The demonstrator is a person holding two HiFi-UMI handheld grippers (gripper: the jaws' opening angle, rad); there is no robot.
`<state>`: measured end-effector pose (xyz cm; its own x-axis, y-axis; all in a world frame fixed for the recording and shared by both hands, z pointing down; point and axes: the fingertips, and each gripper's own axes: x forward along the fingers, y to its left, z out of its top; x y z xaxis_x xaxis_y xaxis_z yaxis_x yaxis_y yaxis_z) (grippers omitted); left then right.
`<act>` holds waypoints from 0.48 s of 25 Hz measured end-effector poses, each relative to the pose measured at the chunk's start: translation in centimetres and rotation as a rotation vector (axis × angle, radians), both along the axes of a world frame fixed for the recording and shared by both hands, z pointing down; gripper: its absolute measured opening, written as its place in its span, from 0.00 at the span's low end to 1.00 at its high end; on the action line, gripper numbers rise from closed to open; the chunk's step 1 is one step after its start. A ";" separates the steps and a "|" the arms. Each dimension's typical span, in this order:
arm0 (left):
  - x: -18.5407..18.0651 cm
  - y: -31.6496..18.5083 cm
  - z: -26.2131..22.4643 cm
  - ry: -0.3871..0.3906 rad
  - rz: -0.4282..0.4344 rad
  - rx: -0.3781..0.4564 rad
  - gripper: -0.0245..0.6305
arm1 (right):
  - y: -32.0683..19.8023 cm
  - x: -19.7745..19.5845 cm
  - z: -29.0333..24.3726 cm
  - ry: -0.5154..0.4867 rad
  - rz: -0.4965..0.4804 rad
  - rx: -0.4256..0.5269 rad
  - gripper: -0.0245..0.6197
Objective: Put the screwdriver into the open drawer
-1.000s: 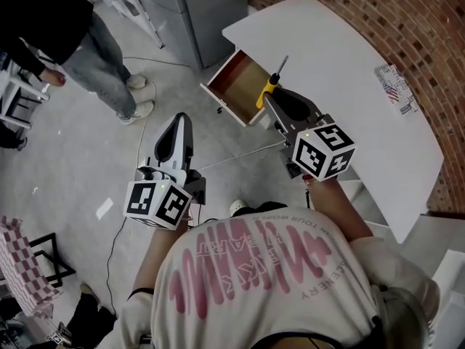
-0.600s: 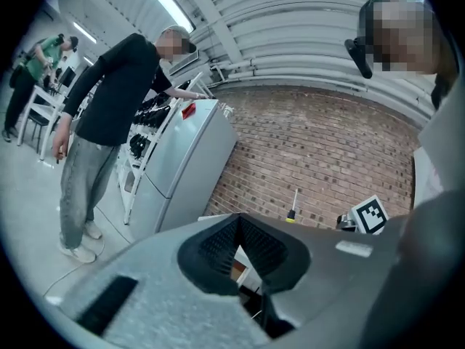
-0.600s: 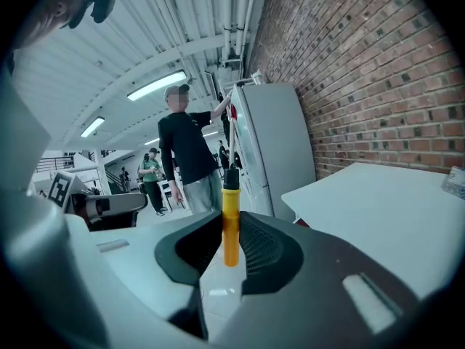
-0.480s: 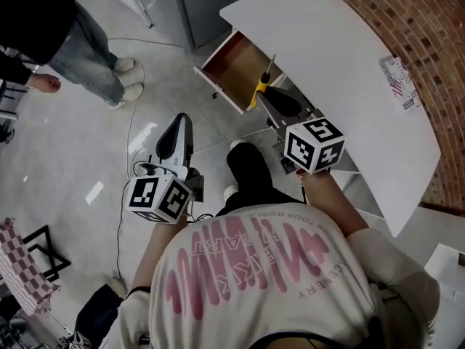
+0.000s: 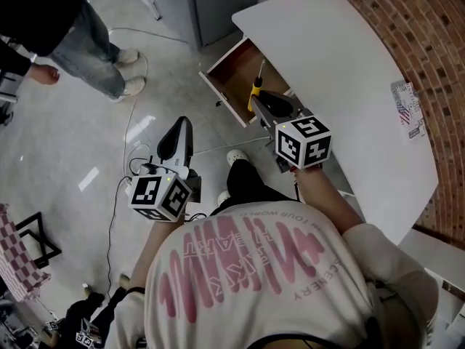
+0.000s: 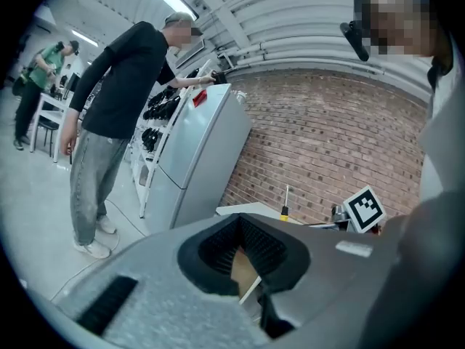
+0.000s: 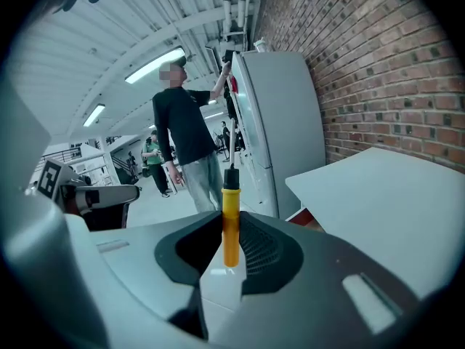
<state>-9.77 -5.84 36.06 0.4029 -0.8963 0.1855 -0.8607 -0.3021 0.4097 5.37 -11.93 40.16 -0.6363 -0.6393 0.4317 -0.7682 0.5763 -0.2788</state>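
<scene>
The screwdriver (image 5: 256,91) has a yellow handle and a thin metal shaft that points away from me. My right gripper (image 5: 259,102) is shut on the handle's end. It holds the tool over the near right corner of the open wooden drawer (image 5: 231,78), which juts out of the white table (image 5: 341,64). In the right gripper view the screwdriver (image 7: 230,224) stands upright between the jaws of the right gripper (image 7: 231,257). My left gripper (image 5: 181,124) hangs over the floor to the left of the drawer, jaws together with nothing in them. The left gripper view shows the screwdriver (image 6: 285,208) far off.
A grey fridge (image 5: 218,2) stands beyond the drawer. A person in jeans (image 5: 80,27) stands on the floor at the upper left. A cable (image 5: 134,122) runs across the floor. A printed sheet (image 5: 409,107) lies at the table's right edge, by the brick wall (image 5: 436,20).
Both grippers have sunk lower. The right one has carried the screwdriver a little further over the drawer's near corner. Neither grip has changed.
</scene>
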 end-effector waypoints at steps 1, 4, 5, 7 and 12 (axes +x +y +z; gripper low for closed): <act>0.0 -0.6 0.2 -0.001 -0.009 -0.007 0.04 | -0.7 -0.1 0.5 0.005 -0.008 -0.010 0.17; 0.0 -2.4 0.8 -0.001 -0.030 -0.021 0.04 | -2.8 -0.1 2.4 0.021 -0.029 -0.045 0.17; 0.1 -3.0 1.0 -0.002 -0.037 -0.025 0.04 | -3.5 -0.1 3.0 0.026 -0.036 -0.057 0.17; 0.0 -4.0 1.6 -0.007 -0.057 -0.039 0.04 | -4.9 -0.2 4.4 0.038 -0.055 -0.084 0.17; -0.3 -6.3 3.5 0.001 -0.117 -0.075 0.04 | -7.8 0.1 8.4 0.074 -0.099 -0.152 0.17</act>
<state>-10.06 -12.14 39.52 0.2965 -0.9207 0.2539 -0.8880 -0.1680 0.4281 5.47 -19.77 48.56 -0.6556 -0.4993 0.5664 -0.7316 0.6058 -0.3128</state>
